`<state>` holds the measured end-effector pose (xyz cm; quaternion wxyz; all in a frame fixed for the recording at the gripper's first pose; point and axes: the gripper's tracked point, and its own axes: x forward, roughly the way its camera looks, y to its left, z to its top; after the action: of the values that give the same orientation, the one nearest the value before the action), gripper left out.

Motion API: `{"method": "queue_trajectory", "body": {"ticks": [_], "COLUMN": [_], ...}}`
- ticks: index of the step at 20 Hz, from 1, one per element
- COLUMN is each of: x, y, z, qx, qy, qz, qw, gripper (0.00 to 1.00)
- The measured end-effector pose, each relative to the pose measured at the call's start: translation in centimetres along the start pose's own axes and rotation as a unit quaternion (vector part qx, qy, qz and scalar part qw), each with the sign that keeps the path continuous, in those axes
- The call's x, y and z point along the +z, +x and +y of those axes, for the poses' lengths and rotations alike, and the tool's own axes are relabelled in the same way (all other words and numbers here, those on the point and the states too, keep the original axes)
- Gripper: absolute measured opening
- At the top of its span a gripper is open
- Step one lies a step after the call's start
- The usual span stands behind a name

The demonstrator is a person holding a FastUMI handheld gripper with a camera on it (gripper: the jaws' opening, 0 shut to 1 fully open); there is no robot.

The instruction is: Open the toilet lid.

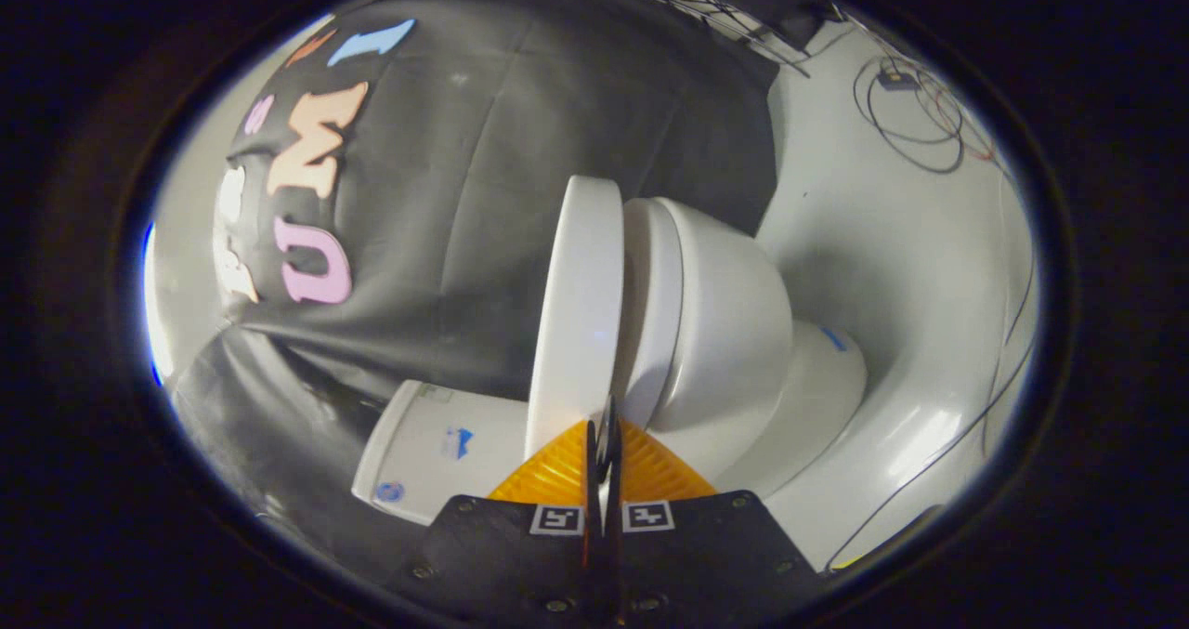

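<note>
The view is turned on its side. A white toilet stands in front of the black cloth wall, its bowl (734,332) to the right of the fingers. The white lid (576,313) stands a narrow gap off the seat (653,313), the two almost parallel. The tank (446,448), with small stickers, lies beside the lid near the fingers. My gripper (606,434) is shut, fingers pressed together with nothing between them. Their tips sit at the lid's lower edge, in line with the gap between lid and seat. Whether they touch the lid I cannot tell.
The toilet's white base (817,387) sits on a glossy white floor (910,267). Thin black cables (915,113) loop across that floor beyond the bowl, and another cable (1008,369) runs along its far side.
</note>
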<state>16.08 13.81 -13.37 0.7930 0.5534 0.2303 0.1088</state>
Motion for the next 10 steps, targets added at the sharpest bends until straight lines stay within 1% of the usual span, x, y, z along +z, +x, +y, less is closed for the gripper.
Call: {"method": "queue_trajectory", "body": {"ticks": [1, 4, 7, 10], "x": [0.5, 1.1, 0.9, 1.6], "y": [-0.3, -1.4, -1.5, -2.1], "z": [0.5, 2.0, 3.3, 5.9], "qx": [-0.008, -0.005, -0.016, -0.013], "qy": [-0.002, 0.003, -0.033, -0.064], "qz": [-0.002, -0.006, -0.008, -0.019], "qw": [1.0, 1.0, 0.999, 0.998], "gripper": [0.01, 0.01, 0.01, 0.01]}}
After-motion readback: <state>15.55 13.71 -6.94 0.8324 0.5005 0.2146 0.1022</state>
